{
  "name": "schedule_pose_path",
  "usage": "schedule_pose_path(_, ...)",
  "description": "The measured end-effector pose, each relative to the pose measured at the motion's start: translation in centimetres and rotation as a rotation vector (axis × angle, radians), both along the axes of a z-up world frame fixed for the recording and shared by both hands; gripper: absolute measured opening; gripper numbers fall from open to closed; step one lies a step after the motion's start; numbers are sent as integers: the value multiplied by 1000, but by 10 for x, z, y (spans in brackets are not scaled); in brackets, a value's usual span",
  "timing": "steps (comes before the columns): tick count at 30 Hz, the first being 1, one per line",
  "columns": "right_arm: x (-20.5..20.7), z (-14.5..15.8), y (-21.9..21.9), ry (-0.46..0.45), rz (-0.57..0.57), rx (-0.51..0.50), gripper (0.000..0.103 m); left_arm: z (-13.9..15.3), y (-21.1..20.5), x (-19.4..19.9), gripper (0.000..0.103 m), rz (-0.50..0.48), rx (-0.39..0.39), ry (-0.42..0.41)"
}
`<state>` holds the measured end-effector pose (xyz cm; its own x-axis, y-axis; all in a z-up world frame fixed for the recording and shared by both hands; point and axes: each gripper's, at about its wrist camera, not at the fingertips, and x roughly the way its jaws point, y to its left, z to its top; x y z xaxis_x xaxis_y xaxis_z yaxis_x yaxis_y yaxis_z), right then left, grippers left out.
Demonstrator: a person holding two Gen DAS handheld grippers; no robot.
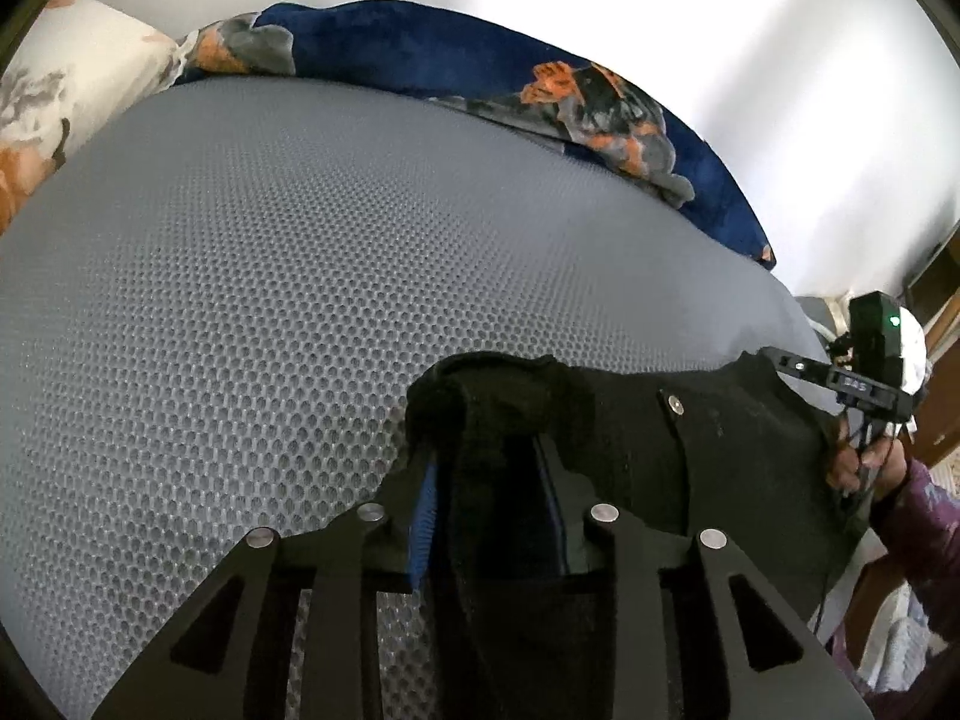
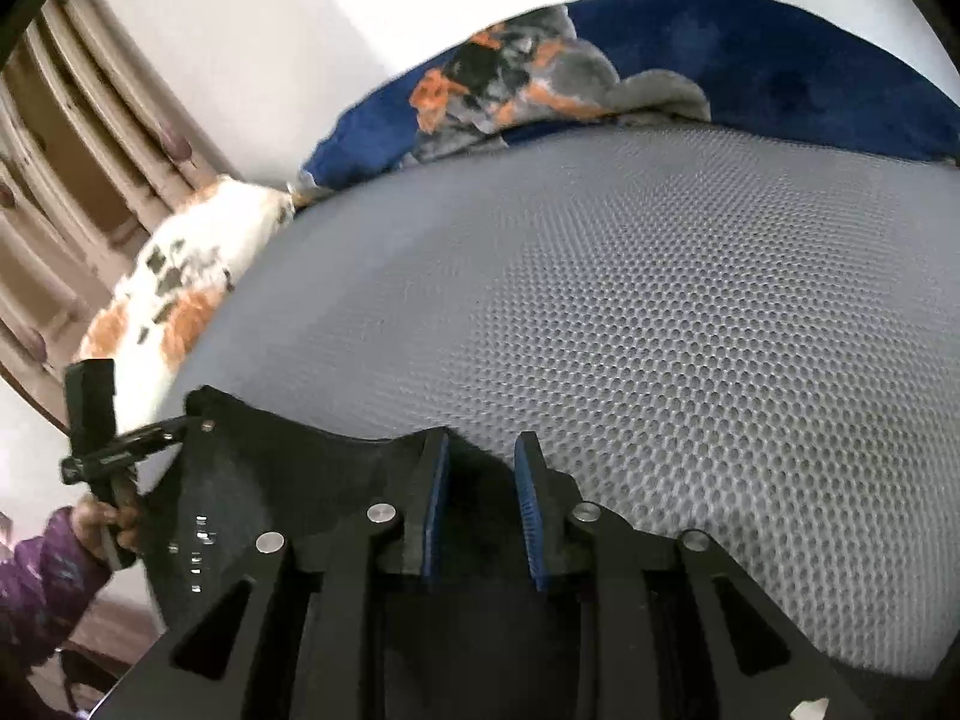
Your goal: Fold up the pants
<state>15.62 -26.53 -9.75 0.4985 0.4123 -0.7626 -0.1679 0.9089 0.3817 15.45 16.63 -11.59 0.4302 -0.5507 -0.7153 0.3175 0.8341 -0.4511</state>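
The black pants [image 1: 708,438] are held at the near edge of the bed's grey mesh mattress [image 1: 240,312], stretched across between the two grippers; no fold is seen laid on the bed yet, so the task is judged early, with all folding left. The left gripper [image 1: 486,516] is clamped on a bunched edge of the fabric; the right gripper [image 2: 480,504] has dark cloth between its blue pads, though whether they press on it cannot be told. The visible span runs side to side; the legs are hidden below.
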Motion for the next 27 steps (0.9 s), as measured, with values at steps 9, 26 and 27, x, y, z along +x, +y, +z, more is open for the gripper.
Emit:
schedule_pose_path(9, -11, 11, -16, 9, 2, 18, 35, 15, -5, 6, 32, -9, -8, -20)
schedule_pose_path(26, 28, -8, 43, 135, 413, -93, 18, 11, -2, -3, 32, 11, -15, -3)
schedule_pose_path(27, 31, -9, 43, 155, 429, -93, 18, 11, -3, -4, 32, 11, -14, -3)
